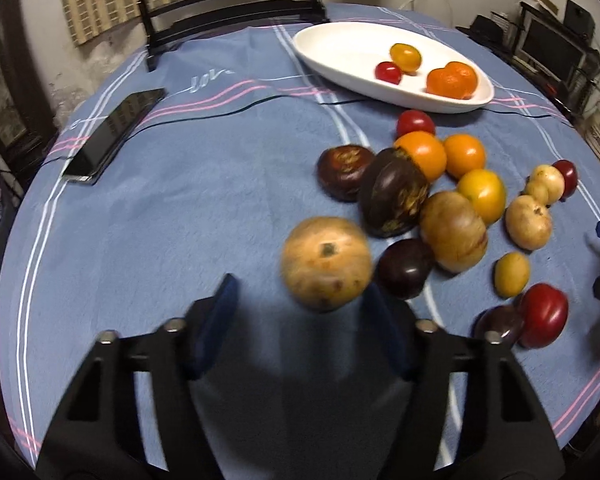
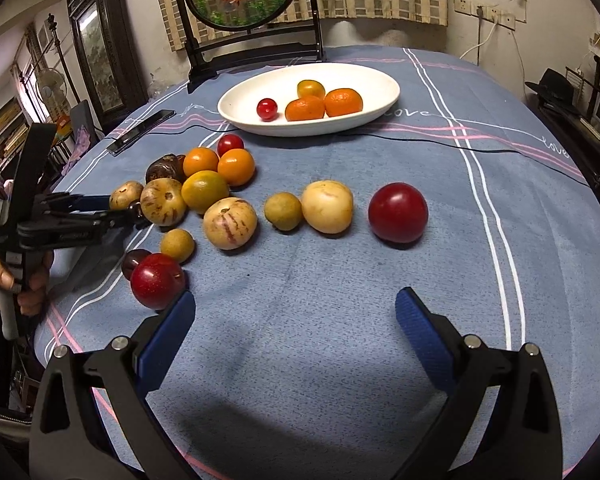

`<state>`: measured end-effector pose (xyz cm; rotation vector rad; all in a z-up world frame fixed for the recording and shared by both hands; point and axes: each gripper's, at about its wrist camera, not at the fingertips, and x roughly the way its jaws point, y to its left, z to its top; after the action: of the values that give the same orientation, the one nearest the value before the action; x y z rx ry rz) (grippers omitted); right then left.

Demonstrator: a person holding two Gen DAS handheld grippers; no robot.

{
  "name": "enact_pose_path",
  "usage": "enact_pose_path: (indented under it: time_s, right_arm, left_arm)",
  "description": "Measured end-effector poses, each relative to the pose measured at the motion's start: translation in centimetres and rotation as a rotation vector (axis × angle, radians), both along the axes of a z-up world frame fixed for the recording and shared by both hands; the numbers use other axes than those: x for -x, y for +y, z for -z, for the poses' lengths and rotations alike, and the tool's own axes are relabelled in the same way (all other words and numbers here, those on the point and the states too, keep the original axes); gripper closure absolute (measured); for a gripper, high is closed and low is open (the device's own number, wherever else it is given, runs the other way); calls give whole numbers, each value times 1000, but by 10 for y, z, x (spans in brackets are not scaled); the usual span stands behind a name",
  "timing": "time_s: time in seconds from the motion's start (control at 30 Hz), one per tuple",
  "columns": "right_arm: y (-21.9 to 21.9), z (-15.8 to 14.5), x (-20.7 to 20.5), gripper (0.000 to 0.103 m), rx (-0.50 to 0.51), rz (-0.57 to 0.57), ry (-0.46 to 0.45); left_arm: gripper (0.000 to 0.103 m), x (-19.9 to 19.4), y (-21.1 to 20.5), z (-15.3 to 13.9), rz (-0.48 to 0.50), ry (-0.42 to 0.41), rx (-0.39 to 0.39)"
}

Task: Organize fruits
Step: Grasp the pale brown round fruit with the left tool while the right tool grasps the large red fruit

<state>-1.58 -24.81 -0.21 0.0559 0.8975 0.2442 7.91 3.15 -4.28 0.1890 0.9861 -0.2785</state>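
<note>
1. Fruits (image 2: 204,192) lie mostly loose on the worktop (image 2: 300,360), which wears a blue striped cloth; a few sit in a dish at the far side.
2. Right claw (image 2: 296,312): spread wide over bare cloth, nothing between the fingers. A red plum (image 2: 157,280) sits just beside its left finger.
3. Left claw (image 1: 300,284): part spread. A tan round fruit (image 1: 326,262), blurred, sits between the tips. There is a clear gap at the left pad; I cannot tell whether the right pad touches it.
4. A person's hand (image 2: 24,280) grips the left tool's handle.
5. Mid-cloth: a bunched group of tan, dark purple, orange and red fruits. A large red one (image 2: 398,212) lies apart to the right.
6. Beyond: the white oval dish (image 2: 340,76) holds two oranges, a yellow-orange fruit and a small red one.
7. Far left: a dark phone (image 1: 116,136) lies flat. A black cable (image 2: 440,142) runs across the cloth in front of the dish.
</note>
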Motion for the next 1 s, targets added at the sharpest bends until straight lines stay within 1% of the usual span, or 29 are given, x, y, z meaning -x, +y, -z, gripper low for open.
enact_pose_path:
  time_s: [0.07, 0.1, 0.23, 0.37, 0.47, 0.6, 0.77, 0.83, 0.9, 0.93, 1.0]
  right_arm:
    - [0, 0, -1, 3, 1, 3, 0]
    - [0, 0, -1, 3, 3, 7, 1]
    - [-2, 0, -2, 3, 6, 15, 2]
    - [-4, 0, -2, 3, 15, 19, -5]
    - [-11, 0, -7, 3, 34, 43, -8]
    - [-24, 5, -23, 3, 97, 93, 8]
    - [-35, 10, -43, 3, 127, 128, 36]
    - [-35, 11, -50, 6, 142, 133, 45]
    - [-33, 12, -57, 23, 157, 114, 58]
    - [-33, 13, -61, 26, 155, 106, 66]
    - [-35, 13, -67, 26, 136, 99, 59]
  left_arm:
    - [58, -3, -6, -1, 29, -3, 6]
    - [60, -5, -9, -1, 36, -2, 10]
    - [60, -8, -8, -1, 27, -7, 32]
    - [61, -3, -1, -2, 12, -2, 63]
    - [61, 2, 3, -4, 7, -7, 81]
    - [61, 8, 8, -8, -2, -15, 101]
    - [61, 15, 12, -11, -3, -27, 123]
    - [61, 16, 12, -11, -3, -24, 126]
    - [61, 16, 13, -10, -6, -19, 125]
    - [61, 16, 13, -9, -6, -18, 124]
    - [61, 15, 13, -8, -10, -14, 122]
